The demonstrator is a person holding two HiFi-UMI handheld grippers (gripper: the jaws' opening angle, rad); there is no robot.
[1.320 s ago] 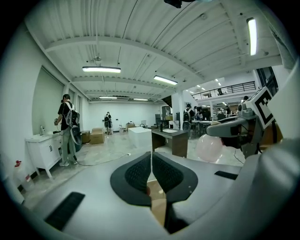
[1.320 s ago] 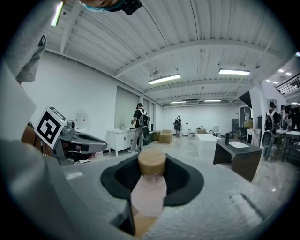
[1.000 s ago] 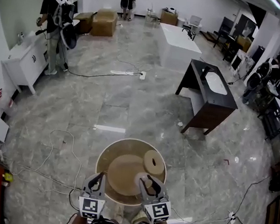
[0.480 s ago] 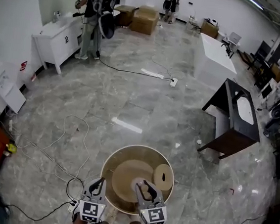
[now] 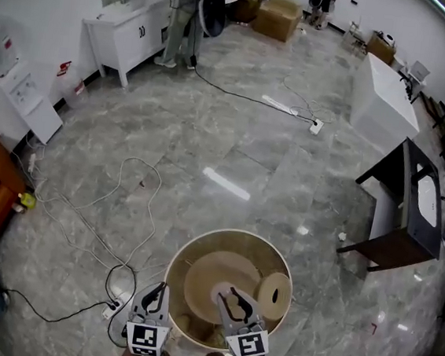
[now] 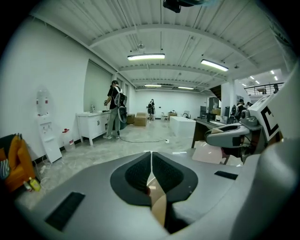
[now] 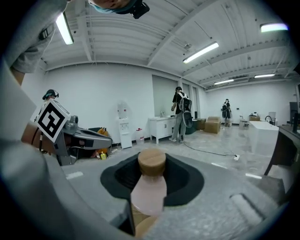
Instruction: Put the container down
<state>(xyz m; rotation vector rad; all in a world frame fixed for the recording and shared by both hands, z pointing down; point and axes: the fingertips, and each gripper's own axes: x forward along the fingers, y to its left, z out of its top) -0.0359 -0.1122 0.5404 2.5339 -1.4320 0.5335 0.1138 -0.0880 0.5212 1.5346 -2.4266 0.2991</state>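
Since a second ago the view has swung round: the white cabinet [image 5: 132, 25] and the person [image 5: 183, 15] standing at it, then at the far left, now sit at the top left, and the dark table [image 5: 411, 205] has gone to the right edge. The container [image 5: 200, 244] has come round with the grippers and stays just in front of them.

The left gripper [image 6: 151, 163] has its pads pressed almost together, only a thin slit between them, pinching the thin beige wall of the container. In the head view this grip is at the rim's near left.

The right gripper [image 7: 152, 183] stands partly apart, clamped on a pink bottle [image 7: 149, 196] with a round wooden cap [image 7: 151, 162], held upright between the pads. It reaches over the near rim, so the bottle is above the container's inside.

A tan roll [image 5: 273, 295] lies within the container toward its right wall. Beyond is grey marble floor [image 5: 241, 148] with loose cables [image 5: 137, 196] to the left.
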